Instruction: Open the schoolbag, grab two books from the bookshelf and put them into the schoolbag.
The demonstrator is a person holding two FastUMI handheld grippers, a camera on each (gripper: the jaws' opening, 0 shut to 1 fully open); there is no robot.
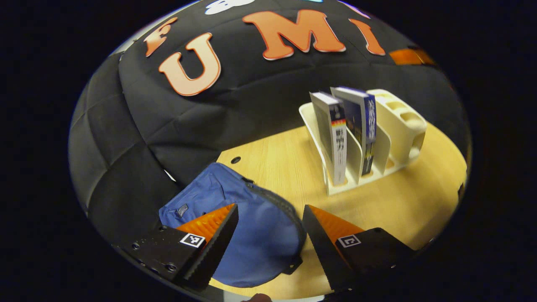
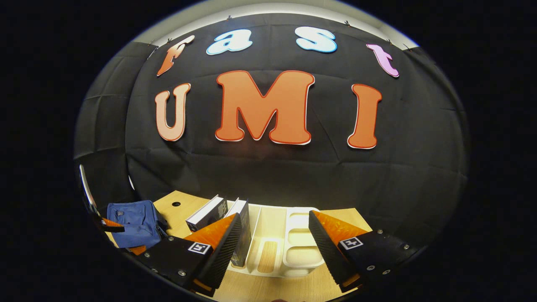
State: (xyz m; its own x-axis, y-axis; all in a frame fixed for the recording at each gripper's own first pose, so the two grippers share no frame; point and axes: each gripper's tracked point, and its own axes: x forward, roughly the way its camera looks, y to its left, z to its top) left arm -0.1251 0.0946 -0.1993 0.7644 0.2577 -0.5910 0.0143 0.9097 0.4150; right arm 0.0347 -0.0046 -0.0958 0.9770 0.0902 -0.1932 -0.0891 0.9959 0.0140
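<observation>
Schoolbag [image 1: 247, 235] blue, zipped, lying flat on the wooden table [image 1: 402, 201] just under the left gripper [image 1: 270, 235], jaws released, nothing held | right gripper [image 2: 272, 247] jaws released, above the white bookshelf [image 2: 293, 247] | two books [image 1: 335, 138] [image 1: 361, 126] upright in its slots, well apart from bag

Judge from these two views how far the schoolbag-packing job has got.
Nothing looks done: the blue fabric schoolbag looks zipped shut. In hand: the open left gripper hovers over it. Left: both upright paperback books wait in the cream plastic bookshelf; the right gripper is open, empty.
</observation>
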